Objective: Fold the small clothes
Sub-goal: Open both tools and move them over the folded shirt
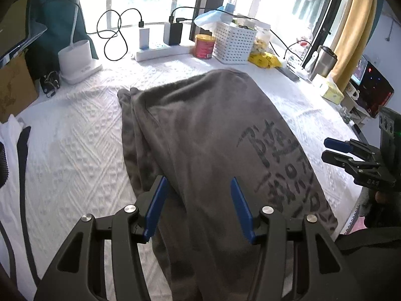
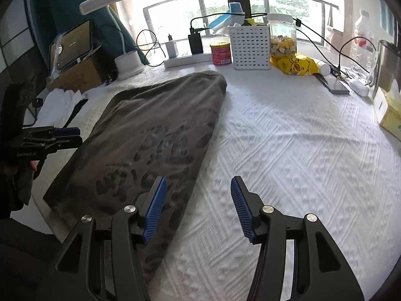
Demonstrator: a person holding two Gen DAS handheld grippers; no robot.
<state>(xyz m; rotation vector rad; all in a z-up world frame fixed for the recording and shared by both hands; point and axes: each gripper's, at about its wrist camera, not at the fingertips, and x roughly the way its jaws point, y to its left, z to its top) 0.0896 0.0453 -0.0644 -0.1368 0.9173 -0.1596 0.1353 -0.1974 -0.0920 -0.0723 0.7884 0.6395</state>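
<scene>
Now both the left gripper (image 1: 198, 205) and right gripper (image 2: 199, 207) hang apart, empty, over the folded grey printed cotton garment (image 1: 200, 130); press creases flat next.

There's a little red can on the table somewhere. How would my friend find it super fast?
Look at the far edge of the white table cover, under the big window. A white basket full of little holes stands there, and the red can sits right beside it, between the basket and the white power strip. It is the only red, round thing in that row.
</scene>
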